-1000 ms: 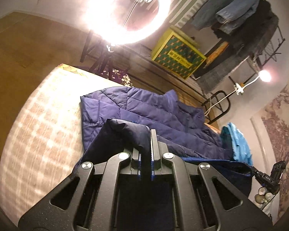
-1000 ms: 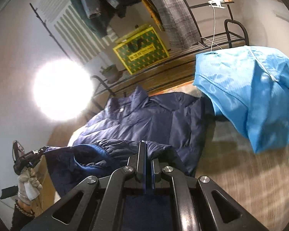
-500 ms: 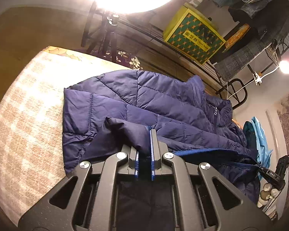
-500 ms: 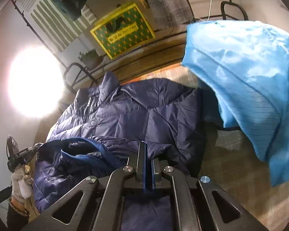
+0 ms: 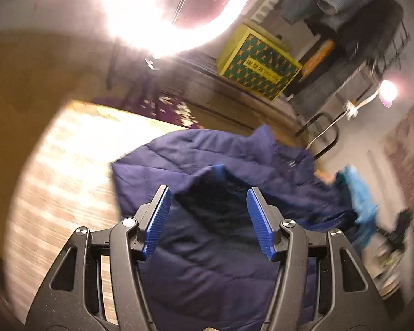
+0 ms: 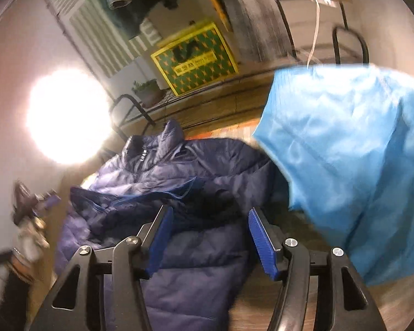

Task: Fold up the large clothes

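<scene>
A navy quilted puffer jacket [image 5: 215,165] lies on a woven, light-coloured surface [image 5: 55,182], its lower part folded up over the body. My left gripper [image 5: 208,193] is open and empty, its blue pads either side of the folded hem. In the right wrist view the same jacket [image 6: 179,176] lies with its collar towards the far side, and my right gripper [image 6: 209,213] is open and empty just above the folded edge. The person's other hand and gripper [image 6: 30,209] show blurred at the left.
A light blue garment [image 6: 350,160] lies to the right of the jacket; it also shows in the left wrist view [image 5: 358,193]. A bright ring light [image 5: 174,8], a yellow-green box [image 5: 258,63] on a low rack and a rail of hanging clothes [image 5: 353,8] stand beyond.
Both grippers were shut on the jacket's hem and have opened, letting it drop folded over the body. Both views are blurred with motion and have pulled back slightly.
</scene>
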### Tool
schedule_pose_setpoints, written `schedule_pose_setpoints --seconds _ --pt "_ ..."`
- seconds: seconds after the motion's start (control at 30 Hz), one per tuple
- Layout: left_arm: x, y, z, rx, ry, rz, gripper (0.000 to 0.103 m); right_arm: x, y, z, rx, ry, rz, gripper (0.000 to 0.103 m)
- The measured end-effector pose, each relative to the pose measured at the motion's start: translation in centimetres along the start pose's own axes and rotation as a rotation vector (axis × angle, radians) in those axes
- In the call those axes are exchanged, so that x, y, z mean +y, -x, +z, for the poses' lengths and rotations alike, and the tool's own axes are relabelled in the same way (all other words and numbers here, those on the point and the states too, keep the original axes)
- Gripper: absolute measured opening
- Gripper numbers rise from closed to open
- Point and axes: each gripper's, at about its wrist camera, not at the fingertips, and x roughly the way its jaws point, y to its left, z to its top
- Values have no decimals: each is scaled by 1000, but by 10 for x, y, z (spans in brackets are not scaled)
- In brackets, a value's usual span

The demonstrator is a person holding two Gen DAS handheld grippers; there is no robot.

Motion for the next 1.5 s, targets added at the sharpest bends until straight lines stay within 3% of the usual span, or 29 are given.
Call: schedule_pose_setpoints --seconds 0.27,0.47,0.5,0.53,0.57,0.6,0.67,0.77,0.9,0.97,1.0,1.03,1.07,1.1,1.27,1.33,1.37,1.43,1.5 --pt "-14 -44 -17 110 -225 82 59 19 -35 7 47 210 -127 63" --pt "-16 -70 -14 122 -211 67 59 31 -66 13 67 300 -165 65" --pt "-18 -73 -14 115 -225 86 50 33 -70 14 70 308 -162 61" --pt "-19 -74 -13 113 -235 95 30 34 -73 14 76 315 -155 42" --pt "-22 -78 -14 123 -249 99 21 35 -77 14 92 317 -147 29" --pt "-24 -81 -14 130 -261 101 10 34 -80 13 102 318 -148 26" --pt "-29 -85 -17 135 -301 112 3 36 -82 11 109 331 -152 11" --pt "-33 -85 -18 122 -322 115 0 38 -83 8 111 352 -168 5" --pt "-33 -78 -16 90 -316 89 0 37 -81 8 108 348 -176 5" --pt "-33 -81 -14 103 -321 120 9 37 -83 9 115 349 -175 8" --pt "-32 -82 -13 103 -328 139 27 37 -84 9 119 350 -177 10" --pt "-32 -82 -12 97 -334 148 47 36 -84 10 120 348 -185 19" --pt "-33 -83 -12 92 -340 149 54 36 -86 11 124 344 -185 30" --pt "-34 -84 -12 90 -348 144 60 35 -87 11 126 338 -185 34" --pt "-43 -103 -9 134 -392 132 59 30 -93 13 143 314 -167 39" --pt "-49 -110 -11 152 -416 141 12 29 -96 13 151 311 -161 37" --pt "-51 -111 -13 152 -418 152 9 30 -97 12 155 314 -156 24" --pt "-55 -110 -15 133 -430 172 4 31 -97 11 156 323 -162 9" --pt "-57 -102 -17 96 -439 189 3 35 -92 10 141 340 -172 4"
